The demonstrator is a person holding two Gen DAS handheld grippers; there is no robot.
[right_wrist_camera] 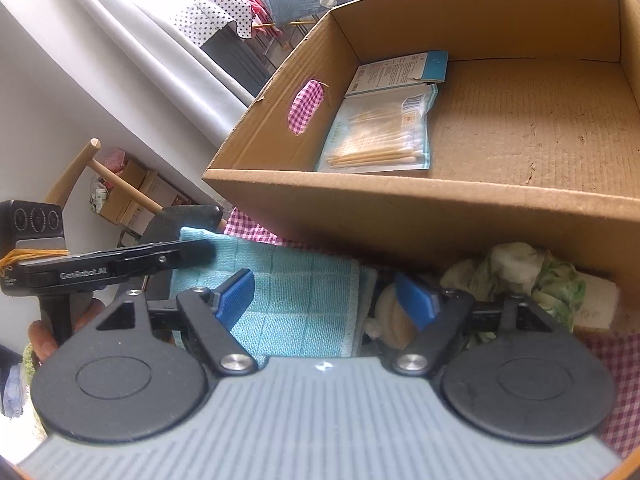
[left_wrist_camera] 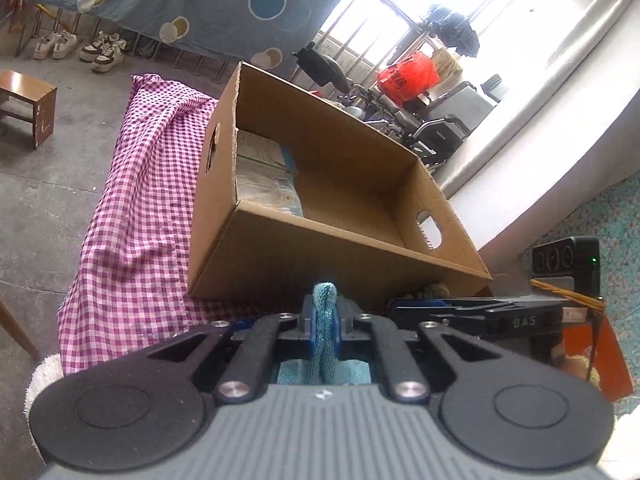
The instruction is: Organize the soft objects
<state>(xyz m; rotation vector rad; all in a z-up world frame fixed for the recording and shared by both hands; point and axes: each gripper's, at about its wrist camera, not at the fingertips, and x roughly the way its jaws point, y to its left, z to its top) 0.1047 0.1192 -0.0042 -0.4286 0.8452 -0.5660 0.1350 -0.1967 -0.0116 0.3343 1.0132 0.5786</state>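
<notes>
My left gripper is shut on a fold of the teal cloth, just in front of the cardboard box. In the right wrist view the teal cloth lies flat on the checked cover, with the left gripper pinching its far left edge. My right gripper is open above the cloth's right edge, blue pads apart. The cardboard box stands just beyond, holding a cotton swab packet and a small carton. A green-white crumpled cloth lies against the box's front.
A purple checked cover lies under the box. A cream soft item lies beside the teal cloth, and a pale block lies at the right. A wooden stool and shoes are on the concrete floor.
</notes>
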